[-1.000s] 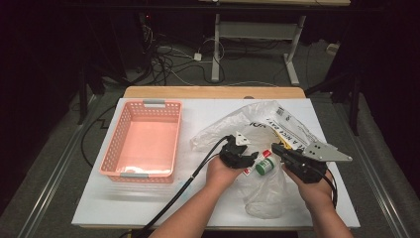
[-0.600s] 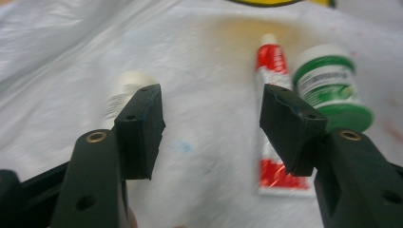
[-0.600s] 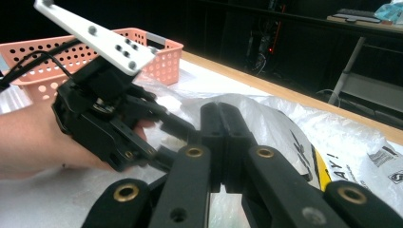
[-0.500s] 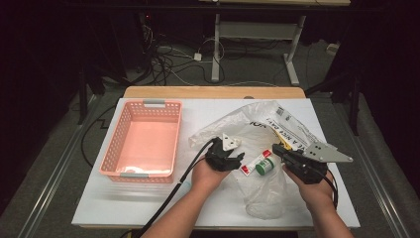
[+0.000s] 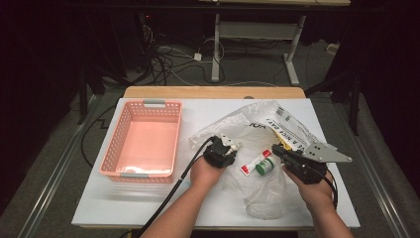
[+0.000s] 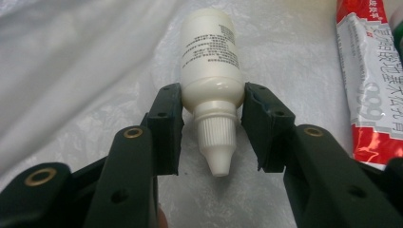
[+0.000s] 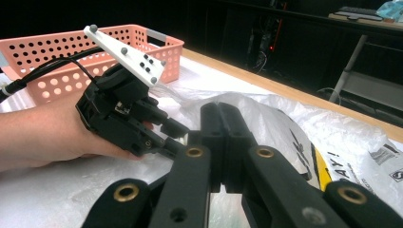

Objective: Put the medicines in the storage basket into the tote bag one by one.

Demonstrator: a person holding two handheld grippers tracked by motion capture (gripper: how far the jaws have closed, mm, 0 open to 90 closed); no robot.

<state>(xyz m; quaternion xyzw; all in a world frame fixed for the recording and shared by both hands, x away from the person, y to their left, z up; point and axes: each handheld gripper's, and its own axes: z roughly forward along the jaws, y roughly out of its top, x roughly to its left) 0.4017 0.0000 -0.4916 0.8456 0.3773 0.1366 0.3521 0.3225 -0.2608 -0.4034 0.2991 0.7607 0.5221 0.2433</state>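
A small white bottle with a ribbed nozzle cap lies on the clear plastic bag. My left gripper has just been closing its jaws, and both pads now touch the bottle's shoulder. In the high view the left gripper sits at the bag's left part. A red and white tube with a green cap lies just to its right, and the tube also lies beside the bottle in the left gripper view. My right gripper rests at the tube's right, with its jaws pressed together.
A pink perforated basket stands at the left of the white table, with its inside bare. The crumpled bag with black and yellow print spreads over the right half. The wooden back edge borders the dark floor with cables.
My left hand has shifted a little to the left over the bag and come down onto the white bottle. The right hand has kept still.
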